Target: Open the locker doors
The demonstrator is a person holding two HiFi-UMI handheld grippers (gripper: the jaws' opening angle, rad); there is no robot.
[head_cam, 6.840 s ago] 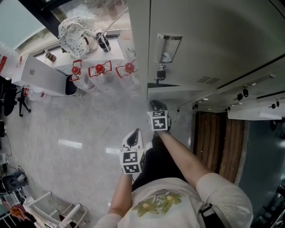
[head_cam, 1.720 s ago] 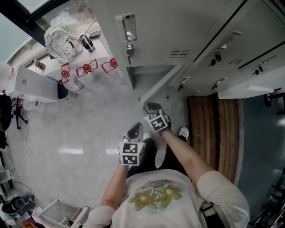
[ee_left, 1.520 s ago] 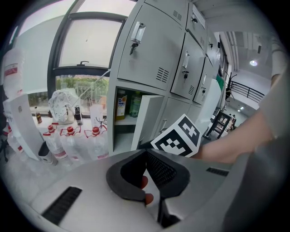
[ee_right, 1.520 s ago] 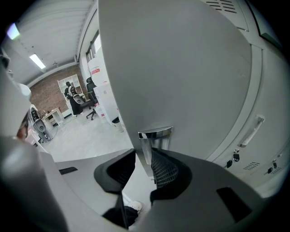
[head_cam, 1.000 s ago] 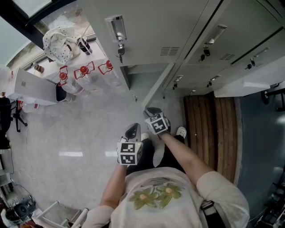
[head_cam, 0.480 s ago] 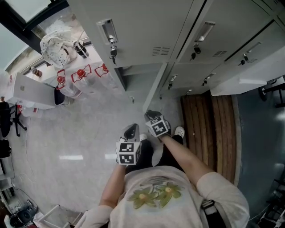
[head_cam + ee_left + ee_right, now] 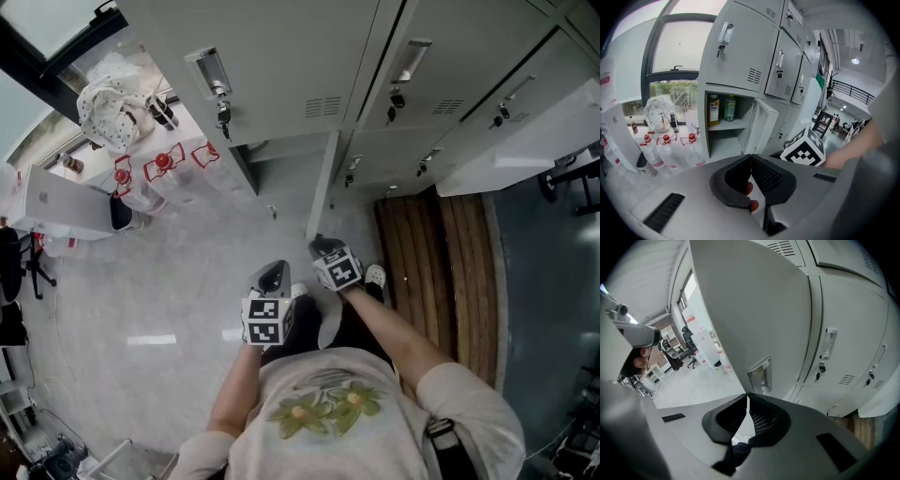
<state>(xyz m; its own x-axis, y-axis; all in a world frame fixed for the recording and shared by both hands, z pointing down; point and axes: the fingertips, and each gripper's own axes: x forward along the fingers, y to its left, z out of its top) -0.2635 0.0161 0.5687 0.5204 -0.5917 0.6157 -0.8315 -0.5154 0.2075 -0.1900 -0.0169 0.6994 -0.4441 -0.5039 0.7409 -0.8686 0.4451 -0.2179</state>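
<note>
The grey lockers (image 7: 281, 56) fill the top of the head view. The lower left locker (image 7: 281, 173) stands open, and its door (image 7: 323, 192) juts out edge-on toward me. My right gripper (image 7: 320, 243) sits at that door's free edge. Its jaws have just been closing, and in the right gripper view the door (image 7: 750, 310) runs down into the right gripper (image 7: 746, 397) just below the recessed handle (image 7: 760, 376), pinched between the pads. My left gripper (image 7: 274, 274) hangs beside it, shut and empty; the left gripper (image 7: 751, 157) faces the open locker (image 7: 726, 136).
Two bottles (image 7: 713, 110) stand on the open locker's shelf. Water bottles with red caps (image 7: 159, 167) and a dotted bag (image 7: 108, 103) sit left of the lockers. The neighbouring locker doors (image 7: 412, 103) are closed, with keys in them. Wooden slats (image 7: 431, 262) lie at the right.
The lower left locker door, closed in the earliest frame, now stands swung far out. My right gripper has stayed at its free edge and drifted with it. The left gripper has hardly moved.
</note>
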